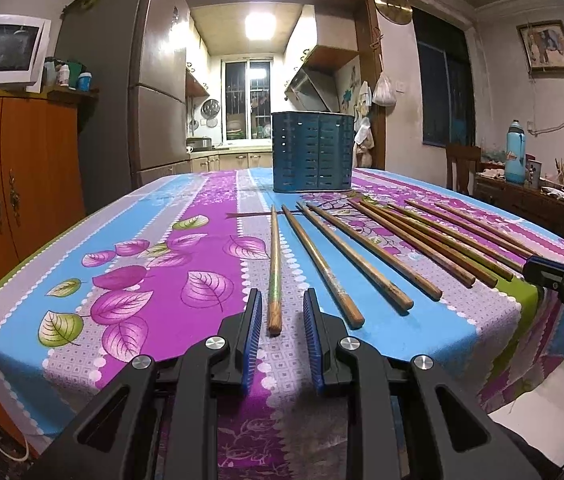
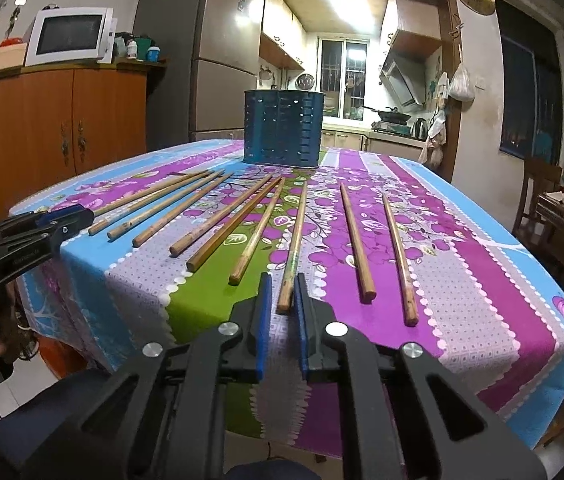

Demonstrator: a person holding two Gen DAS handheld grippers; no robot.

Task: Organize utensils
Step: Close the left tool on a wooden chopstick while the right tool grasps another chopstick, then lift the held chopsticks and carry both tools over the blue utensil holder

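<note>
Right, nearest you, your left gripper (image 1: 282, 308) hangs low over the table edge with its blue pads apart. The thick end of the leftmost chopstick (image 1: 275, 264) lies between them, and there is a gap on either side, so nothing is gripped there.

Your right gripper (image 2: 284, 292) sits further along the same edge. Its jaws are drawn in narrow around the near end of a greenish chopstick (image 2: 294, 248), closed on it (the left-hand pad's contact is hard to make out).

Both sticks lie flat on the flowered tablecloth (image 1: 141, 280). They belong to a loose fan of wooden chopsticks (image 2: 362, 248), thick ends towards you and tips pointing away, with two more lying to the right of the gripped one.

Beyond the tips, near the far edge of the table, a blue slotted holder (image 1: 313, 152) stands upright, well apart from both grippers. Behind it are a grey fridge (image 1: 153, 80) and the lit kitchen doorway.
</note>
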